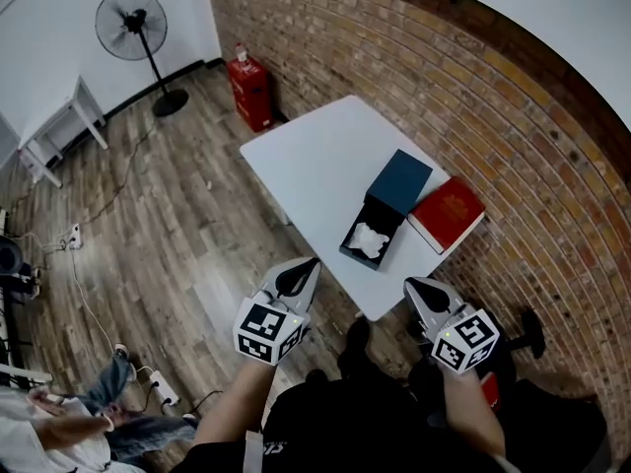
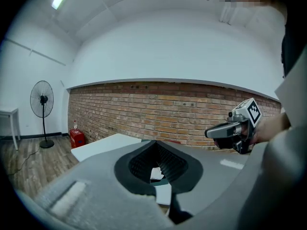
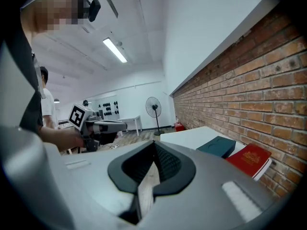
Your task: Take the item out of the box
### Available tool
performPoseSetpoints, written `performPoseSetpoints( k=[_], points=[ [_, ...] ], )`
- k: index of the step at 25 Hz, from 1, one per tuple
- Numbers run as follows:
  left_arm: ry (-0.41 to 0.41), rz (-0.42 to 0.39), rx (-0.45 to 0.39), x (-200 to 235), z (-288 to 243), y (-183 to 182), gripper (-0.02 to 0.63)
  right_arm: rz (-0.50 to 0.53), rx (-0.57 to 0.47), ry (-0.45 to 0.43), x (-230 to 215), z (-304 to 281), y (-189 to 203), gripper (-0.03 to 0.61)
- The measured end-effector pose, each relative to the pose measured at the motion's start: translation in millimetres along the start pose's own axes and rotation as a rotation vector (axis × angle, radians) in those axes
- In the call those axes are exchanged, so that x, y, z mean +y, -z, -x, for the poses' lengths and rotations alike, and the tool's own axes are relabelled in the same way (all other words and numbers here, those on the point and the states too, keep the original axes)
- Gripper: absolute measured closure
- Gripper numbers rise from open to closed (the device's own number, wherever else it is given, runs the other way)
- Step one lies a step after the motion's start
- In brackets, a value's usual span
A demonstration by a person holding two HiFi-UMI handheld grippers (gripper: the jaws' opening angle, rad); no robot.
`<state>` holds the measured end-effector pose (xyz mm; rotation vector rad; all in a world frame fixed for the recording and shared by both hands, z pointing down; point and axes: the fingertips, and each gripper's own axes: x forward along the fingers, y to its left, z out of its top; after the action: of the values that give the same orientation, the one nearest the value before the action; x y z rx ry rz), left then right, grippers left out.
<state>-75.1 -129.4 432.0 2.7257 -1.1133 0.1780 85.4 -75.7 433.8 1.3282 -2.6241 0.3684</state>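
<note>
Stage before any contact in an unboxing task. A dark teal box [image 1: 385,215] is shown on the white table [image 1: 315,161], with its hinged lid [image 1: 399,180] thrown back toward the brick wall. A red book [image 1: 449,213] lies just beside the box. The white item [image 1: 370,239] is seen resting in the open base, nearest the person, and has not yet been lifted.

The left gripper [image 1: 310,264] and the right gripper [image 1: 414,286] are held short of the table's near edge, apart from the box. Both are empty, with their jaws pressed together.

The item's outline is irregular and lumpy. Its material cannot be told, though it is judged to be light and possibly soft or fragile. A gentle pinch across its raised middle is therefore advised, made from above so that the box walls are cleared. The box itself is judged light enough to be dragged along with the item, so it may need to be steadied at a side wall by the second gripper. Either pair of jaws must first be spread before a hold can be taken.
</note>
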Motion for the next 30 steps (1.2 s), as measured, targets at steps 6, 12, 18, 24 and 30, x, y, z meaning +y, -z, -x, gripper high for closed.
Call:
performPoseSetpoints(
  k=[6,12,18,24,30],
  points=[
    [0.019,-0.019,0.035,11,-70,-25,0.615,-0.040,-0.057,-0.004,-73,-27,-20,0.578],
    [0.037,-0.043,0.073,8,-149,-39,0.615,-0.113,-0.057,-0.053,-136,-52,-15,0.578],
    [0.048,-0.035,0.119,6,-193,-30,0.615,-0.112,0.002,-0.120,-162,-74,-5,0.578],
    [0.048,-0.018,0.145,25,-214,-22,0.615,-0.140,0.104,-0.159,-167,-98,23,0.559],
    [0.059,0.027,0.186,53,-221,1,0.615,-0.151,0.236,-0.136,-172,-127,55,0.530]
  ],
)
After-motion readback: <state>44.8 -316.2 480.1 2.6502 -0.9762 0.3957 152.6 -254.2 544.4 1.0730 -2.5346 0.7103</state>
